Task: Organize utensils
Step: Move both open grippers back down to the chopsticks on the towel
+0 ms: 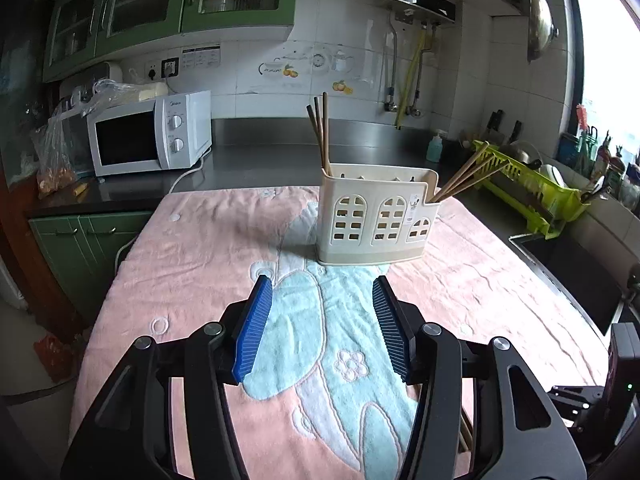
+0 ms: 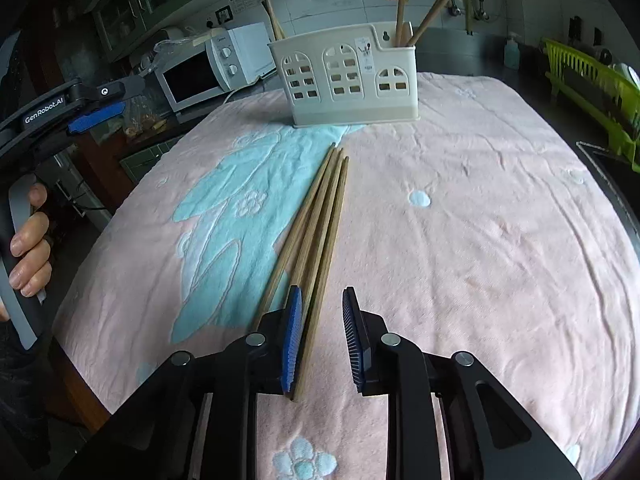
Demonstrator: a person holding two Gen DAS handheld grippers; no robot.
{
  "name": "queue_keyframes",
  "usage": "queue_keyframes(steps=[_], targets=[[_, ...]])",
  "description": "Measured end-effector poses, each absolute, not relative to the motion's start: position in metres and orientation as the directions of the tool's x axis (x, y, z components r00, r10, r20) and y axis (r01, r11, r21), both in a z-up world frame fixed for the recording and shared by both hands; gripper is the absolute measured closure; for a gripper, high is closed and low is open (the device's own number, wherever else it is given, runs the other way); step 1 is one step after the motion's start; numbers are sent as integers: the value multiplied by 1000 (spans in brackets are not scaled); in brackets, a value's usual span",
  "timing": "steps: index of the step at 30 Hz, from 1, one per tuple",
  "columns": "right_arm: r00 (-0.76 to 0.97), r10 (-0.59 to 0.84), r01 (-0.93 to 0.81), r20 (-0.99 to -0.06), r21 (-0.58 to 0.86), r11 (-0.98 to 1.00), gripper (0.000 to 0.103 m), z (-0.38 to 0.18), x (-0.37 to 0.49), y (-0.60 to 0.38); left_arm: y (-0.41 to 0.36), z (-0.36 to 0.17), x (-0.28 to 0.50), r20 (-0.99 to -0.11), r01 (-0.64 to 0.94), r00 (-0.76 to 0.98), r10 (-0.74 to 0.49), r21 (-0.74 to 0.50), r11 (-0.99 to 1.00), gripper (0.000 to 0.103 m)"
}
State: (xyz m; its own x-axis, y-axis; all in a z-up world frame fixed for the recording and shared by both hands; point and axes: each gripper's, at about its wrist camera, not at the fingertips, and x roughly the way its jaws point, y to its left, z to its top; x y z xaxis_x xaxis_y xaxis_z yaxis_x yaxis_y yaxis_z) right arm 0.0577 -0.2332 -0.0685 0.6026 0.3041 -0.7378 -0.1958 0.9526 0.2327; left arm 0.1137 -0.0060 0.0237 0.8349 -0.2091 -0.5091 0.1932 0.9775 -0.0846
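A cream utensil holder (image 1: pixel 376 216) with arched window cut-outs stands on a pink and blue towel (image 1: pixel 200 260); it also shows in the right wrist view (image 2: pixel 346 80). Several wooden chopsticks stand in its left end (image 1: pixel 322 132) and lean out of its right end (image 1: pixel 464 176). Several more chopsticks (image 2: pixel 320 220) lie loose on the towel. My right gripper (image 2: pixel 322 300) is open just above their near ends, one chopstick running beside its left pad. My left gripper (image 1: pixel 322 286) is open and empty above the towel, short of the holder.
A white microwave (image 1: pixel 148 136) sits at the back left. A green dish rack (image 1: pixel 528 184) and a sink (image 1: pixel 576 276) lie to the right of the towel. The left hand and its gripper handle show at the left of the right wrist view (image 2: pixel 28 216).
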Motion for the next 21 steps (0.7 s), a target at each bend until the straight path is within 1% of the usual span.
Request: queue_keyframes(steps=[4, 11, 16, 19, 21], targets=[[579, 309, -176, -754, 254, 951, 87, -79, 63, -231, -2, 17, 110, -516, 189, 831, -205, -84, 978, 50], [567, 293, -164, -770, 244, 956, 88, -88, 70, -228, 5, 9, 110, -530, 176, 824, -202, -99, 979, 49], [584, 238, -156, -776, 180, 971, 88, -86, 71, -223, 8, 1, 110, -543, 173, 816, -201, -103, 980, 49], [584, 228, -165, -780, 161, 973, 89, -87, 72, -219, 11, -3, 110, -551, 167, 810, -201, -112, 980, 48], [583, 233, -174, -778, 161, 972, 92, -86, 72, -216, 12, -6, 111, -557, 163, 807, -199, -114, 980, 48]])
